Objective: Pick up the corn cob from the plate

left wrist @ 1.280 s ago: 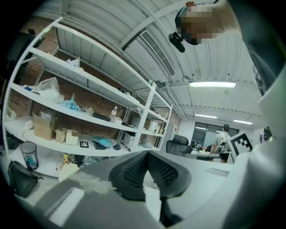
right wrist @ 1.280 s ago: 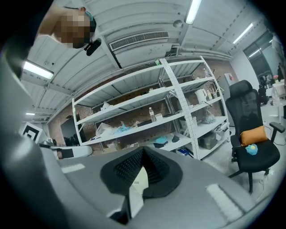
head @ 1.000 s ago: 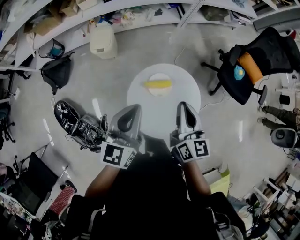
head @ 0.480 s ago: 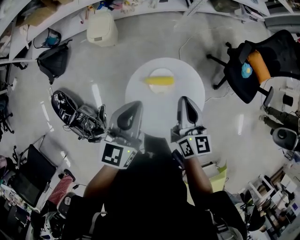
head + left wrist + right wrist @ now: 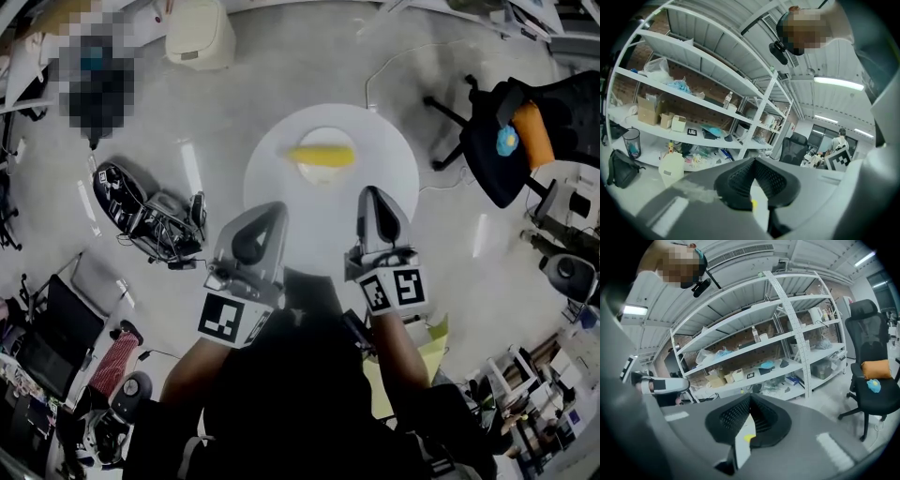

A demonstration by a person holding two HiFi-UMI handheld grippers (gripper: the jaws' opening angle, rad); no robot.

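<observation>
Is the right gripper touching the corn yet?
Apart. In the head view, bare table lies between the right gripper and the corn on its plate.

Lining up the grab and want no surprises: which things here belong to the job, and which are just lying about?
Job: corn cob, plate, round white table, left gripper, right gripper.
Lying about: office chair, orange cushion, white bin, shelving.

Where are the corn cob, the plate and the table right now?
corn cob (image 5: pixel 322 156): head view, middle of the cob.
plate (image 5: pixel 325 134): head view, far rim.
table (image 5: pixel 277 173): head view, bare top left of plate.
</observation>
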